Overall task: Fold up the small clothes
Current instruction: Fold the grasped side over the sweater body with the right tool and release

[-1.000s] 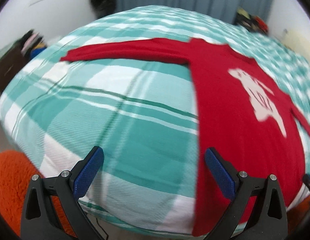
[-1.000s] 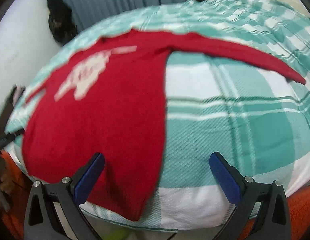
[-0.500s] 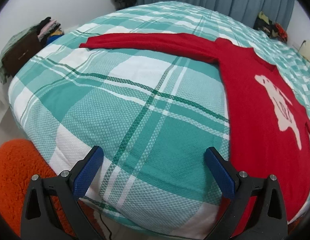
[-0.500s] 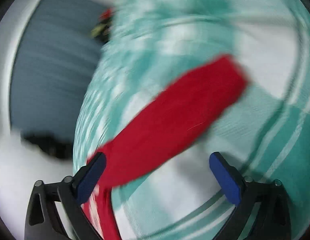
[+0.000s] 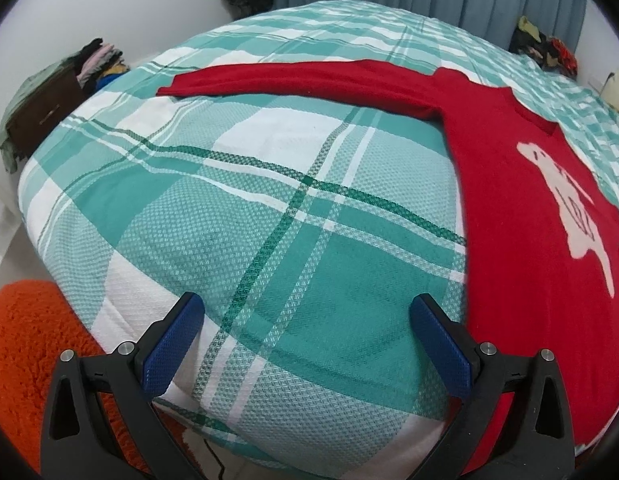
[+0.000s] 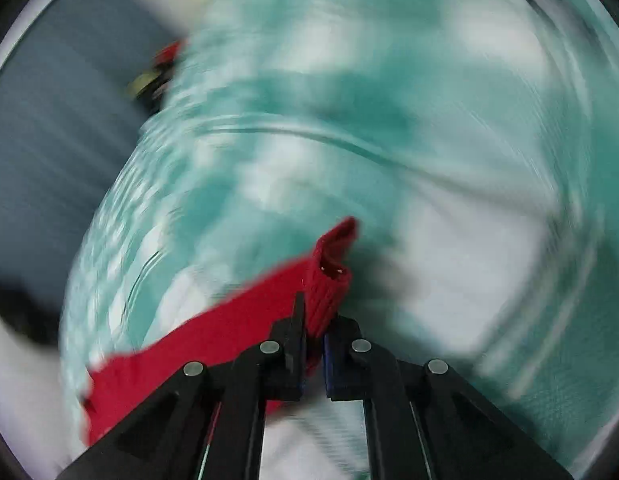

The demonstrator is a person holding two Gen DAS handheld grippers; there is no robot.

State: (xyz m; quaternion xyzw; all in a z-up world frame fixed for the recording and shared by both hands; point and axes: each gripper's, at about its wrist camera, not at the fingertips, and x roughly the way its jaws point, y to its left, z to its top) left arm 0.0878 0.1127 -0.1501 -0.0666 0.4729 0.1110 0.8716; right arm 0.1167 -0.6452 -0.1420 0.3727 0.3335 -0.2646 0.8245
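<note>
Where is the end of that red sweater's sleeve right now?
In the right wrist view, the sleeve cuff sits low and central, pinched in the right gripper above the green checked bedspread.

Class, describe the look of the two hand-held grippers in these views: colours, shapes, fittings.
The left hand-held gripper has black triangular plastic arms with cut-out openings, round silver pivot screws and flat textured blue pads. The right hand-held gripper is built alike: black arms, silver screws, blue pad edges, with thin cables running beneath it. No hand or sleeve shows.
</note>
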